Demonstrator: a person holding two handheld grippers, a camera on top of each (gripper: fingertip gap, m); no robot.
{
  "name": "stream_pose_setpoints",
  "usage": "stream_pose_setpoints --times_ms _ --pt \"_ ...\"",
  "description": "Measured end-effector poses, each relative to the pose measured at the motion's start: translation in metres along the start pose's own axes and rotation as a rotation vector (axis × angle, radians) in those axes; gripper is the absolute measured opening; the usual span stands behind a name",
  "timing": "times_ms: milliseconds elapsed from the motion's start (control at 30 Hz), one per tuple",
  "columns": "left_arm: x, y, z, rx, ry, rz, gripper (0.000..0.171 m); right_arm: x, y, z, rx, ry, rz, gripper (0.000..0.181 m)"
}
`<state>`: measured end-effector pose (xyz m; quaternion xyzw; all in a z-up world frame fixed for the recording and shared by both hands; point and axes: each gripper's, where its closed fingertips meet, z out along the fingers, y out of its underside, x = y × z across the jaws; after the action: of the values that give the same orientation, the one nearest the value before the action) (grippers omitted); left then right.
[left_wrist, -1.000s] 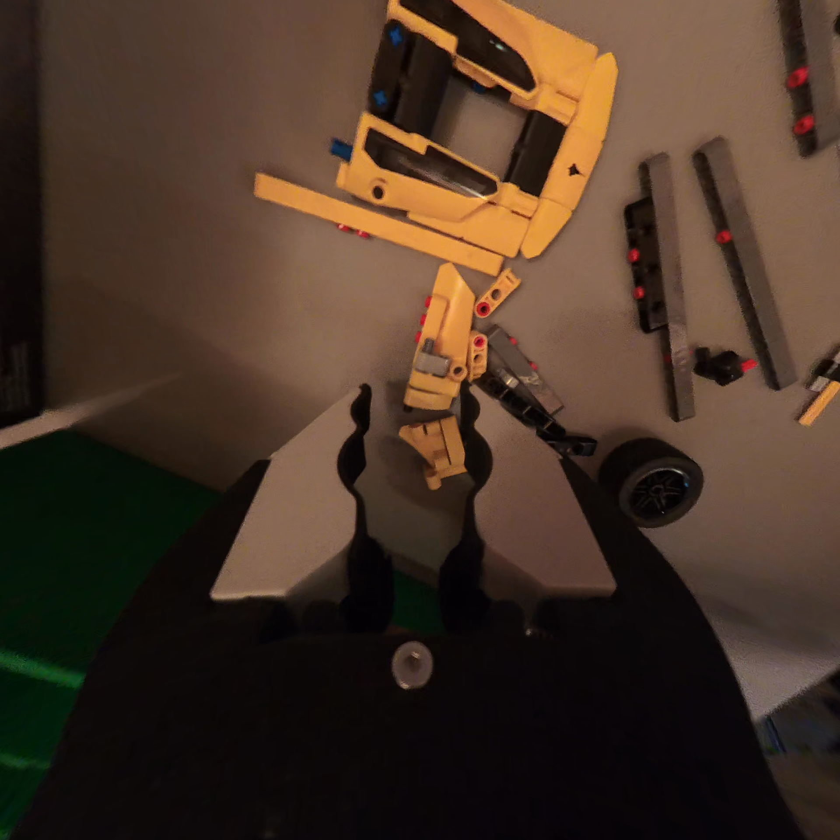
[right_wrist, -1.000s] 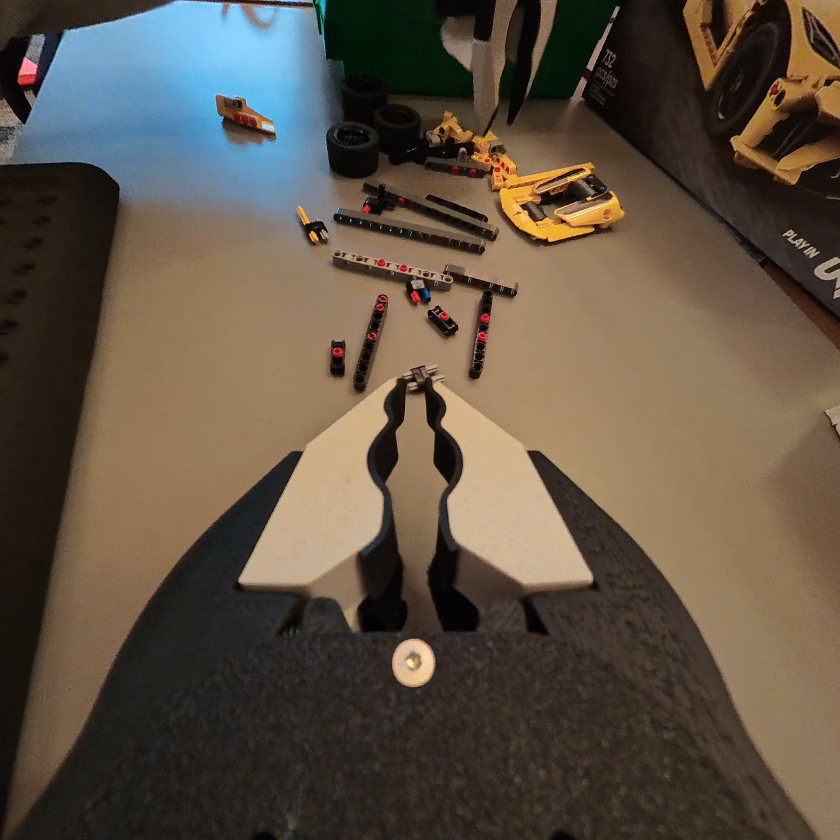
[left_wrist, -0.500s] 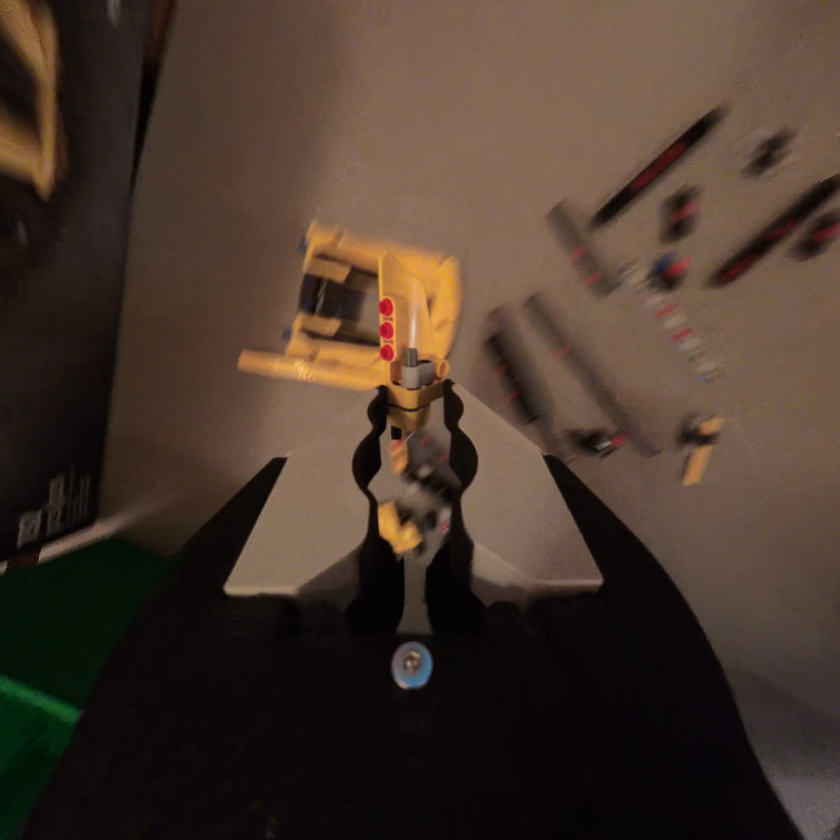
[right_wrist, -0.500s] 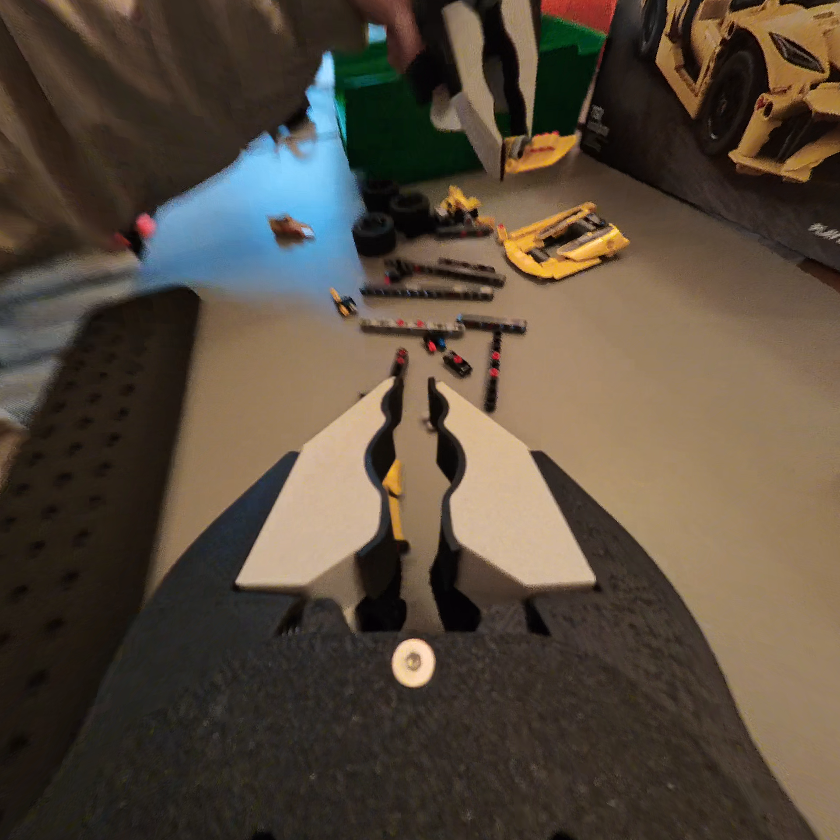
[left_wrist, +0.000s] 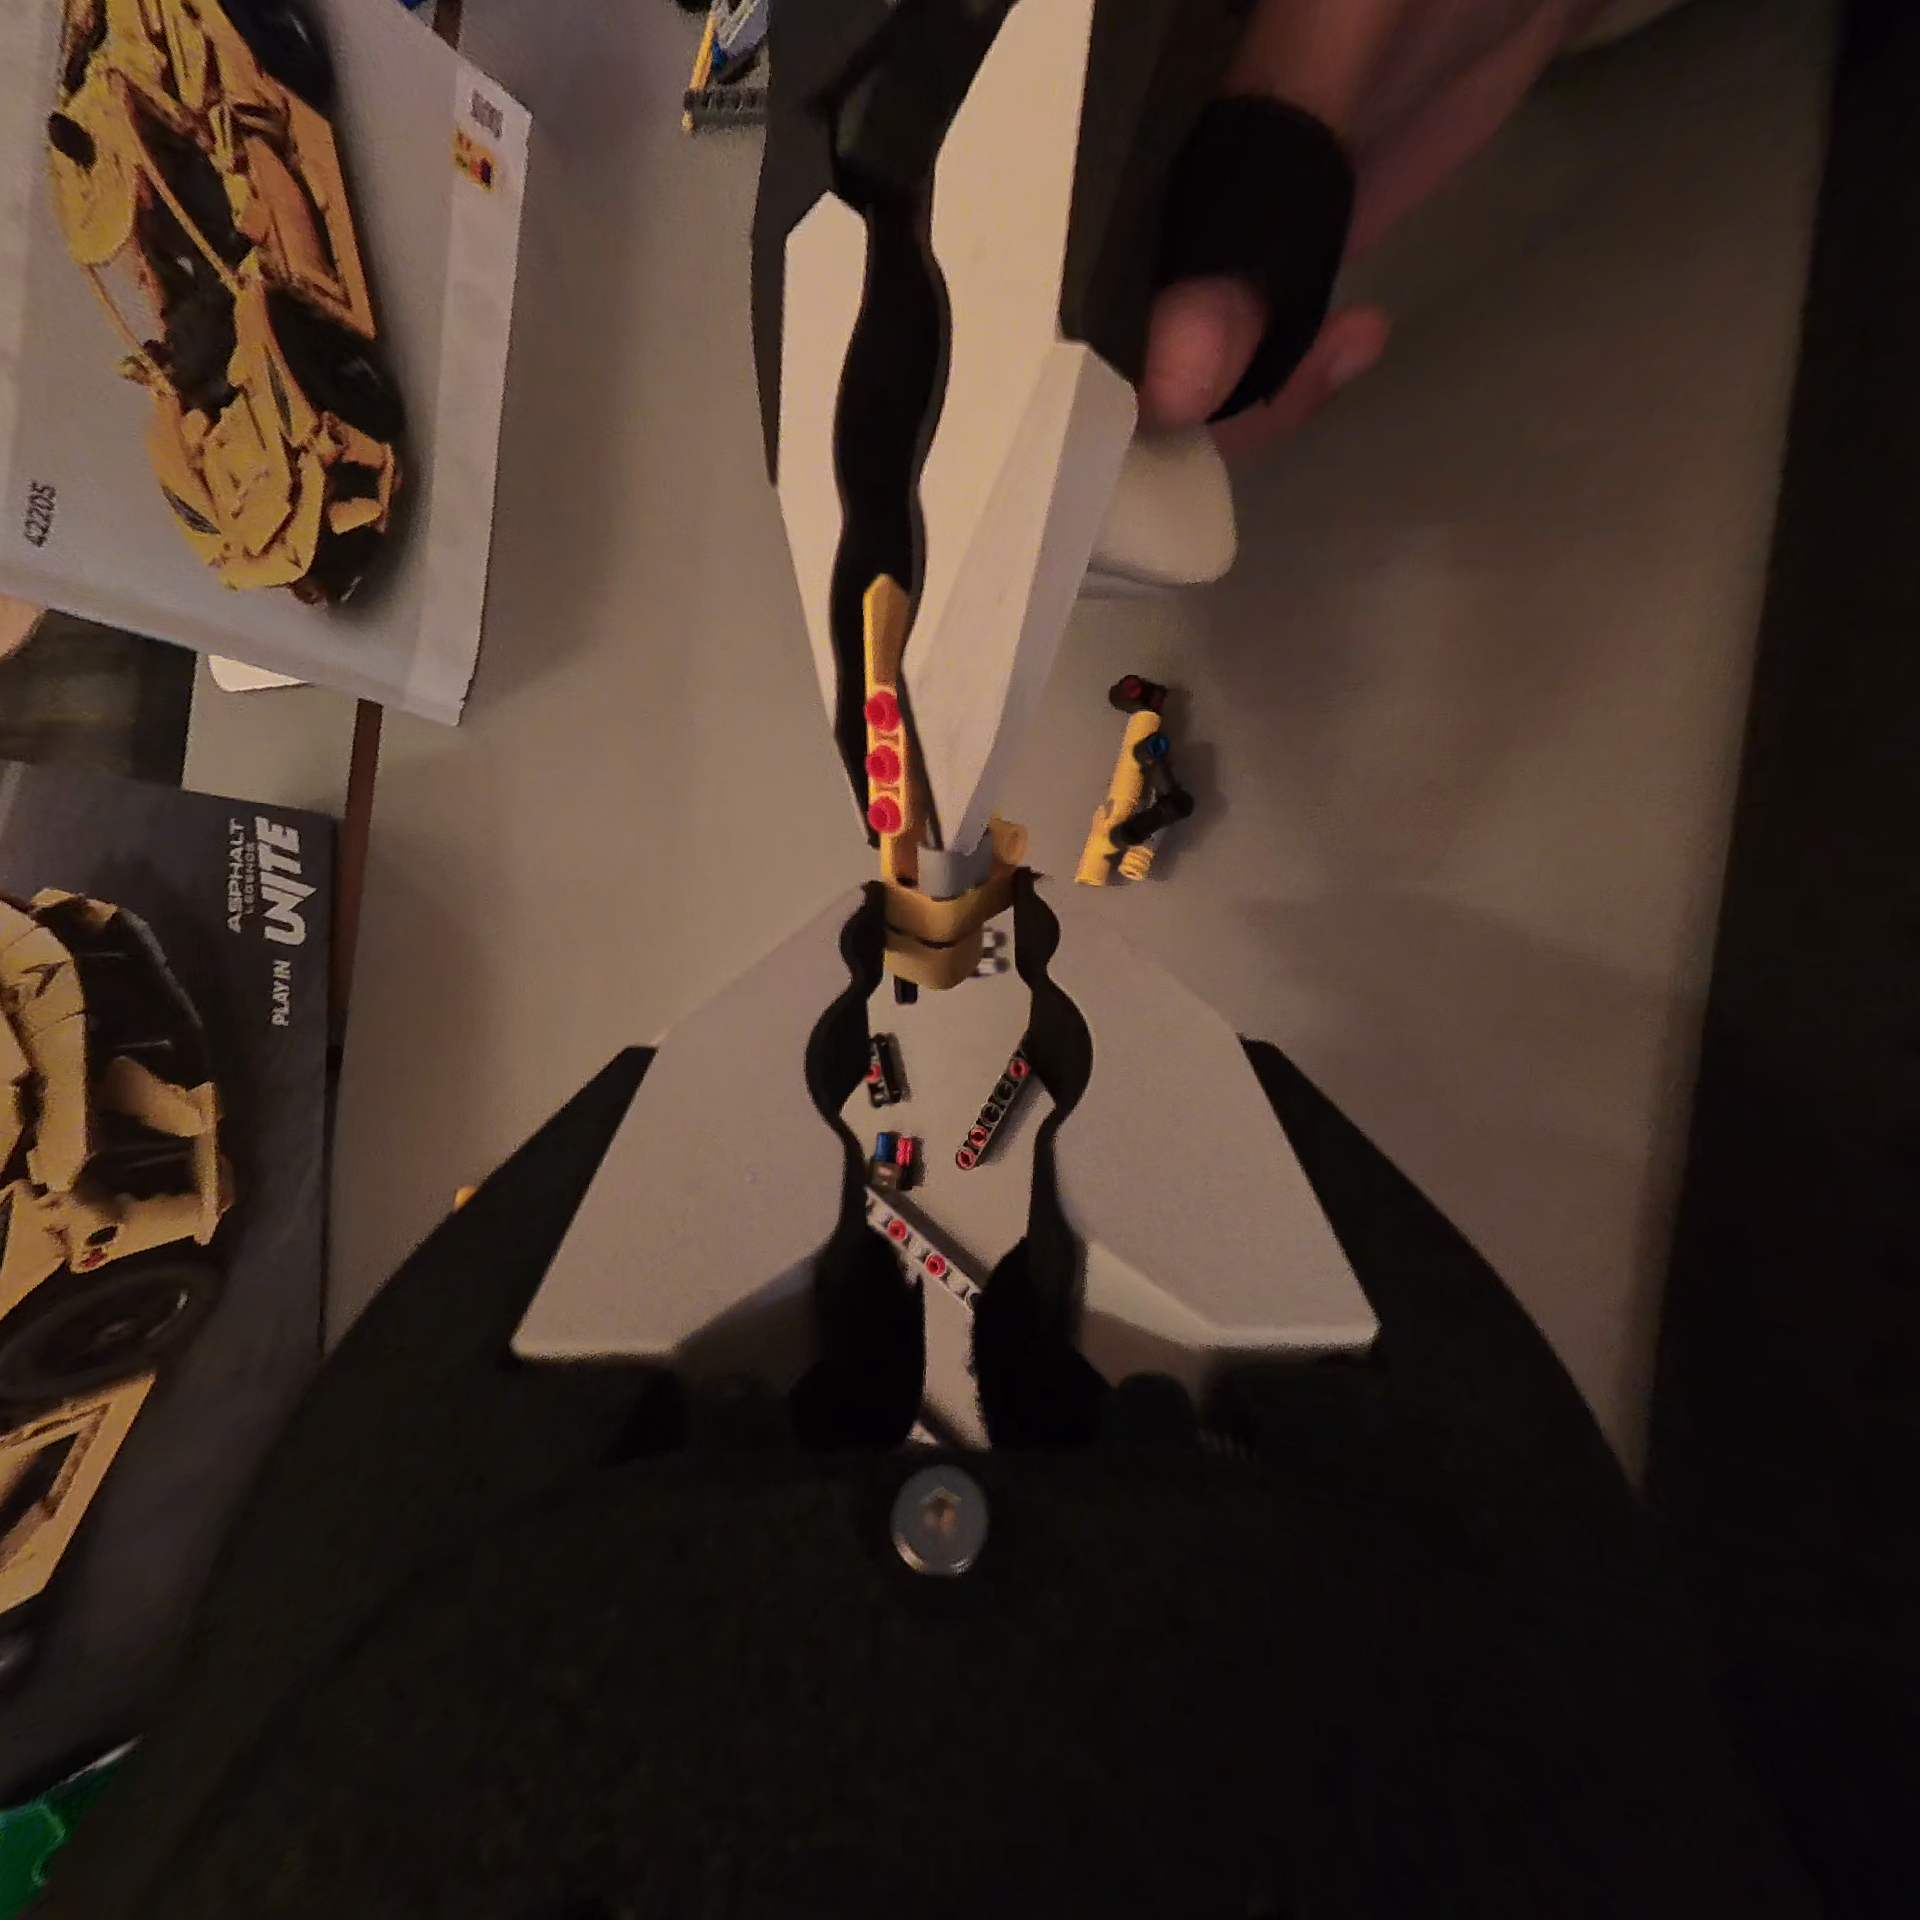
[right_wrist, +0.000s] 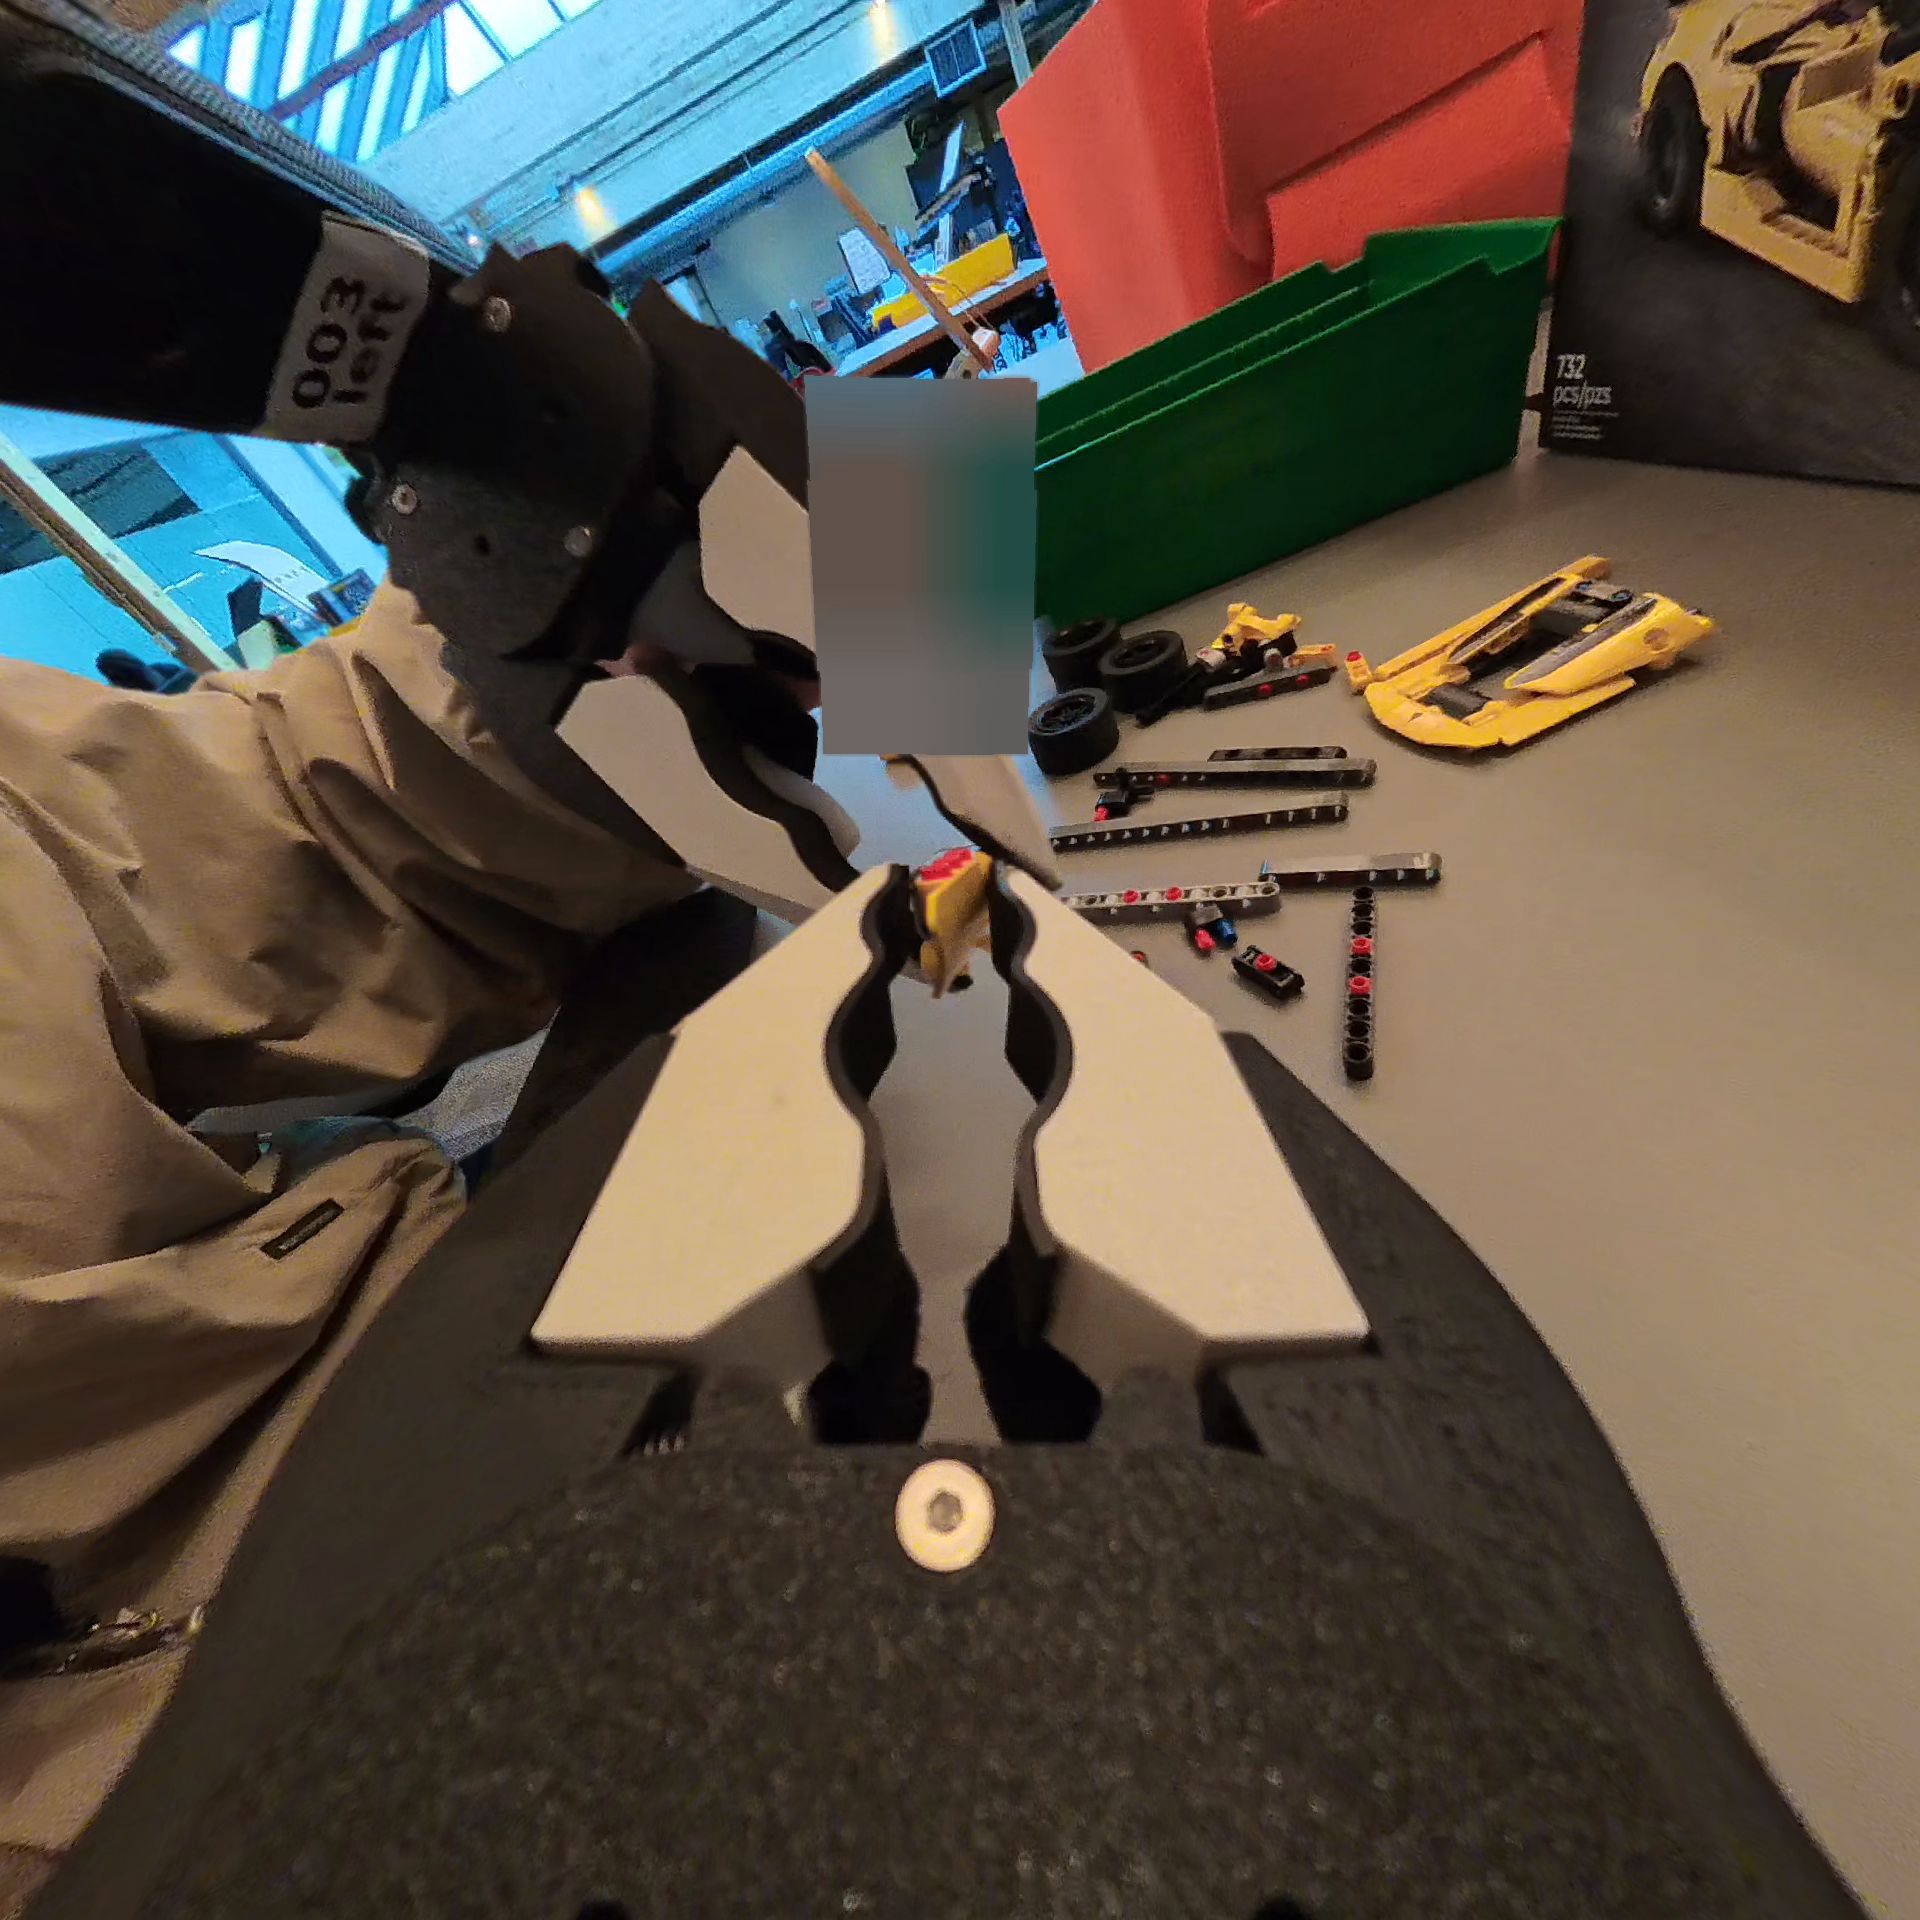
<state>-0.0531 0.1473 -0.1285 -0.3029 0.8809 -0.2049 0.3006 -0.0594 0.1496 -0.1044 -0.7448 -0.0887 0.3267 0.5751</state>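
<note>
A small yellow brick assembly (left_wrist: 940, 940) with three red pins and a grey pin is held in the air between both grippers. My left gripper (left_wrist: 945, 909) is shut on its lower, blocky end. My right gripper (left_wrist: 935, 842) comes in from above in the left wrist view and is shut on the beam end with the red pins. In the right wrist view the yellow assembly (right_wrist: 951, 920) sits between the tips of my right gripper (right_wrist: 943, 888), and the left gripper (right_wrist: 873, 852) reaches in from the upper left. Both are tip to tip above the grey table (right_wrist: 1662, 1143).
On the table lie a yellow car body panel (right_wrist: 1527, 665), black wheels (right_wrist: 1101, 675), several dark pinned beams (right_wrist: 1195, 831) and a small yellow-black piece (left_wrist: 1127, 810). A green bin (right_wrist: 1278, 436), a printed box (left_wrist: 135, 1143) and a booklet (left_wrist: 260, 343) border it. A beige sleeve (right_wrist: 260, 883) fills the left. Less than 4 cm separates the two grippers' tips.
My left gripper closed on the yellow assembly, lifted it off the table and swung it over. My right gripper rose from the table and closed on its other end.
</note>
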Motion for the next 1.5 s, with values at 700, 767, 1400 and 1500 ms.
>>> stream_pose_setpoints --times_ms 700,767,1400,1500 --pt "-0.016 -0.032 -0.056 0.901 0.251 -0.752 0.007 -0.022 -0.034 -0.030 0.195 -0.390 0.333 0.014" --pt "-0.016 -0.030 -0.056 0.903 0.249 -0.752 0.007 -0.022 -0.032 -0.028 0.181 -0.386 0.327 0.014" --pt "-0.005 -0.026 -0.051 0.874 0.288 -0.702 0.004 -0.023 -0.022 -0.019 0.129 -0.342 0.273 0.014" --pt "-0.009 -0.024 -0.054 0.890 0.264 -0.696 0.004 -0.027 -0.020 -0.015 0.119 -0.293 0.155 0.032"
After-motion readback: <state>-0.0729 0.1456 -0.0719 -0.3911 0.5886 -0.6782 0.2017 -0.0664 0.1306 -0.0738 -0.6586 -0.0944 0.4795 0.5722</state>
